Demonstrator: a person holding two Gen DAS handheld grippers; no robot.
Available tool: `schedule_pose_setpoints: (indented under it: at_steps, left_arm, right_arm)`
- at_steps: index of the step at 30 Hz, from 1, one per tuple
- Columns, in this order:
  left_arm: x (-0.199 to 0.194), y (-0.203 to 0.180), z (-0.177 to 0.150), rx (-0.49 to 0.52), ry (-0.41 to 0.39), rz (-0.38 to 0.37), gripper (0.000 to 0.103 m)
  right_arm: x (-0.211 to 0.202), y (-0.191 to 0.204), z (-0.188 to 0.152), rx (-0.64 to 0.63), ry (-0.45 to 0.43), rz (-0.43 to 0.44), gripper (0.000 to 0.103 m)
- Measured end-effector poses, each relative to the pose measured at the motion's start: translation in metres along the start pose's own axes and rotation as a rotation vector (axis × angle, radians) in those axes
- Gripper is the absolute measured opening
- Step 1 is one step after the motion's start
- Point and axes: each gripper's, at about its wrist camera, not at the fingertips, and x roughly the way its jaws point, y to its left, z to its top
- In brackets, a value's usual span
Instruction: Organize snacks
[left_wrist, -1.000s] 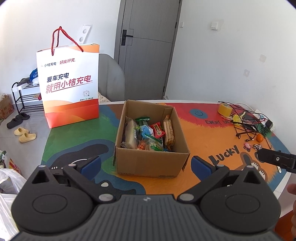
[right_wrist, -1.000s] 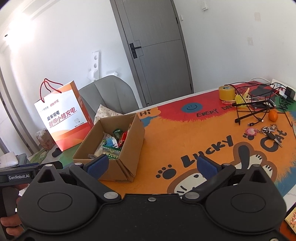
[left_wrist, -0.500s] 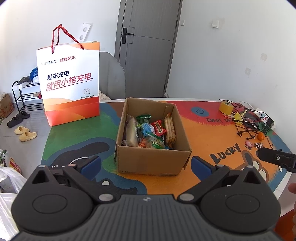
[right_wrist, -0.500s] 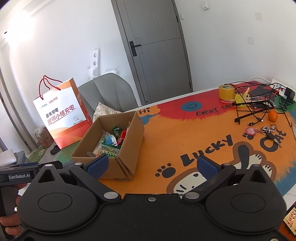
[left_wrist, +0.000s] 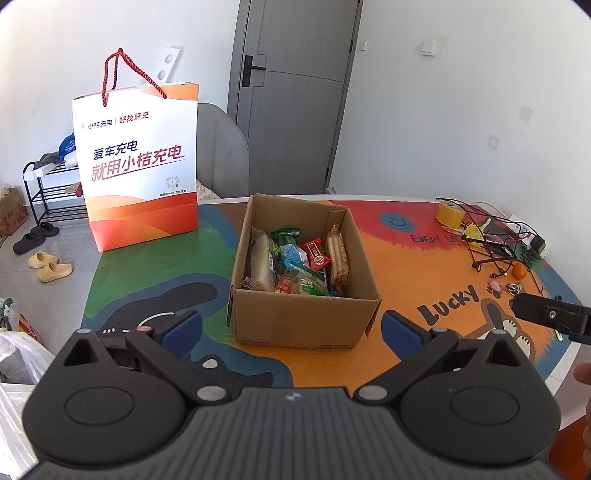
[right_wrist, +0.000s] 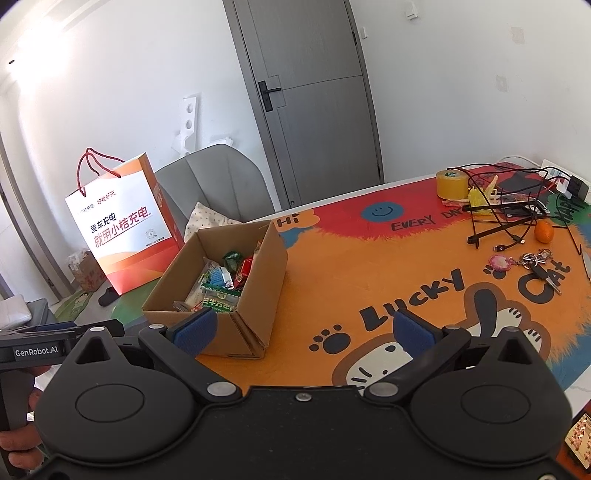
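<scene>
While both grippers hang above the near edge of the table (left_wrist: 424, 280), the snacks (left_wrist: 299, 258) all lie packed in the open cardboard box (left_wrist: 303, 325), which stands on the colourful mat beside the orange-and-white paper bag (left_wrist: 138, 166); no packet shows loose on the tabletop. The left gripper (left_wrist: 290, 326) has its blue pads spread wide with nothing between them, framing the box from the front, and the right gripper (right_wrist: 301, 328) is likewise released and empty, its left pad overlapping the box's near corner in its view. Such a scene fits either snacks gathered into the box already or snacks waiting to be taken out and sorted, so the step cannot be fixed. Any reach into the box would call for coming down over the rim onto one packet, since they lie crowded and overlapping. Against the frame a second back, the box sits closer and lower in both views, so both grippers have eased forward toward it, jaws unchanged.
</scene>
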Motion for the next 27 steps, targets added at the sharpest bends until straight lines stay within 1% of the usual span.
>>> schedule_pose_setpoints:
  at_steps: [5, 27]
  left_arm:
    - [0.001, 0.0005, -0.0001, -0.003, 0.002, 0.002, 0.103]
    - [0.0003, 0.0002, -0.0009, -0.002, 0.006, -0.002, 0.103]
  right_arm:
    - [-0.003, 0.0002, 0.0011, 0.001, -0.005, 0.015, 0.103]
    - [-0.0024, -0.0002, 0.0013, 0.005, -0.002, 0.002, 0.103]
